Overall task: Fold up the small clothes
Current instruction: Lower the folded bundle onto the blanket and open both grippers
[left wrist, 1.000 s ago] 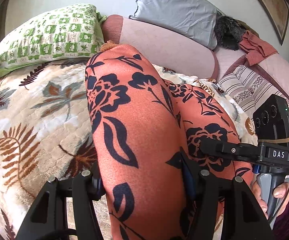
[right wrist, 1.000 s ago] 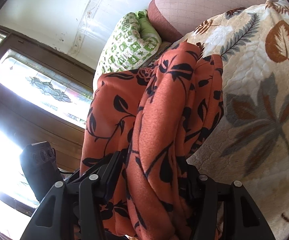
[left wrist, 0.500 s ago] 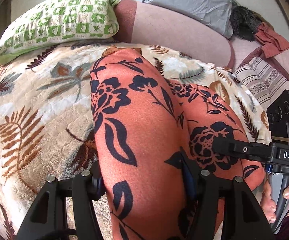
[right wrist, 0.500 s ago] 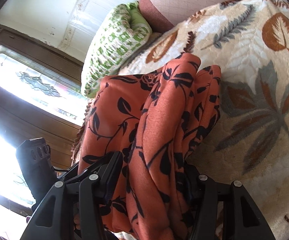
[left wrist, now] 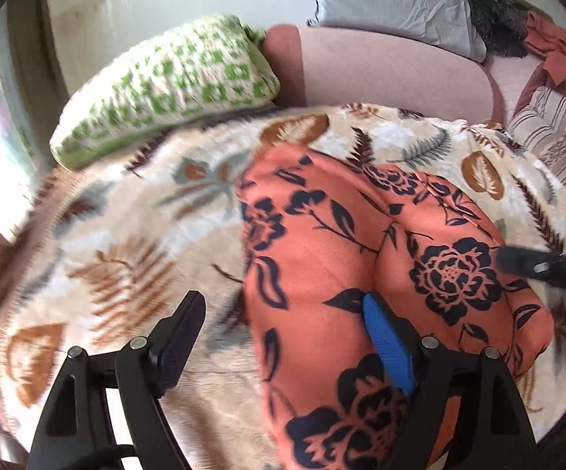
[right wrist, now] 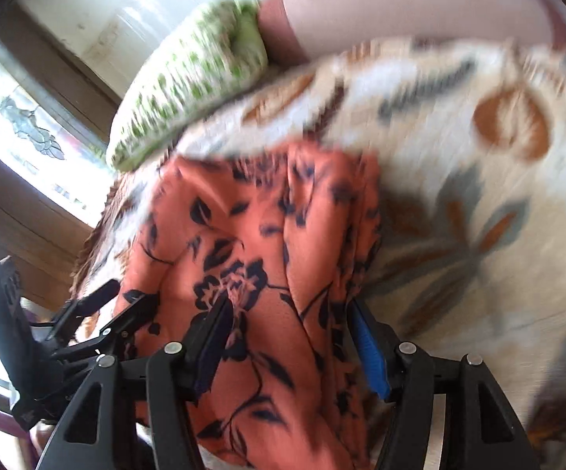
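Garment: your orange floral garment (left wrist: pixel 322 258) lies on the leaf-print blanket (left wrist: pixel 118 243), bunched into soft rounded folds, its near end under both grippers. Which kind of small garment it is, you cannot tell from here.

Left gripper (left wrist: pixel 283 317): its jaws have just been opening. The left finger stands clear over bare blanket; the blue pad (left wrist: pixel 385 348) of the right finger rests against the cloth. The near edge of the cloth lies between the fingers, but nothing is pinched; you have let go on this side.

Right gripper (right wrist: pixel 291 333): its jaws have just been opening too. A thick fold runs between the fingers, and the pads look to have eased off it, though blur leaves that uncertain. Treat the hold as gone.

Weight: light, by the look of it; one gripper should lift an end easily.

Stiffness: none. The cloth is limp, drapes and slumps, so expect folds to sag once released.

Surface: the weave looks smooth and the blanket plush, so layers may slide over each other, while the blanket's pile may drag on the underside.

Fragility: not breakable, but it creases readily.

Where to take hold: pinch at a hem or corner, through every layer at once, not on the puffed middle.

Surroundings: the green checked pillow (left wrist: pixel 173 82) sits well apart at the blanket's far edge.
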The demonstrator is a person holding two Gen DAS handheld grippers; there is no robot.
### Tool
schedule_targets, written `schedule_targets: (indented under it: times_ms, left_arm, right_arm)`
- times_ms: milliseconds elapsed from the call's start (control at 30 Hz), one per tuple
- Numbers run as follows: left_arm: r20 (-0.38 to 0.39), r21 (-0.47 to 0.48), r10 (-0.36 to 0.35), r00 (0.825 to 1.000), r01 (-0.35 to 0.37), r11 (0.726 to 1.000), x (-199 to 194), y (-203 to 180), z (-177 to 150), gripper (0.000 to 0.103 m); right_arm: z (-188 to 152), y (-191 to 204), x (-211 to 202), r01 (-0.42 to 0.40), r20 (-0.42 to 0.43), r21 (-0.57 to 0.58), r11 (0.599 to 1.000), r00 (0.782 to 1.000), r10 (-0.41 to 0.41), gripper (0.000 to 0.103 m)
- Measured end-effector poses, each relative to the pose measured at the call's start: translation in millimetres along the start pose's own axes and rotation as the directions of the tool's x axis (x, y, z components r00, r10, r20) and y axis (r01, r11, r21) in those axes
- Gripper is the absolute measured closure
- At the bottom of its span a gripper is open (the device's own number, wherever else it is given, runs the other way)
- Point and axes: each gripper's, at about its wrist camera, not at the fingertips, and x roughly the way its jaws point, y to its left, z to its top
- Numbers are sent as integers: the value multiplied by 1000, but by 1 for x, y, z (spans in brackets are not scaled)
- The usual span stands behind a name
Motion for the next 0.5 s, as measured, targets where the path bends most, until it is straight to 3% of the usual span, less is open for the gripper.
schedule_targets:
  times_ms: [67,167,200,267,333,500]
  left_arm:
    - [31,17,63,997,-64,998,-9,0,-1,21]
    - [34,24,133,991,-134,991,-12,3,-4,21]
    - [27,19,145,989,-145,989,-10,6,-7,21]
    - [-7,11,162,987,-162,987,-1,10,-16,19]
    - [-45,35,183,982,-182,983,19,9,-27,12]
    - [-76,-46,138,987,-142,989,31,23,-32,3]
  right_arm:
    - [-10,8,-22,-42,58,-45,998,997,45,39]
    - [-25,24,-32,-63,73,-114,992,995,71,43]
    - [-30,26,-30,-72,54,-122,990,995,79,50]
    - [-44,22,-13,-72,-24,-116,991,997,70,51]
    - [-53,17,12,-37,-113,-109,993,993,24,50]
    - [-55,17,16,-6,-123,-125,992,992,-10,49]
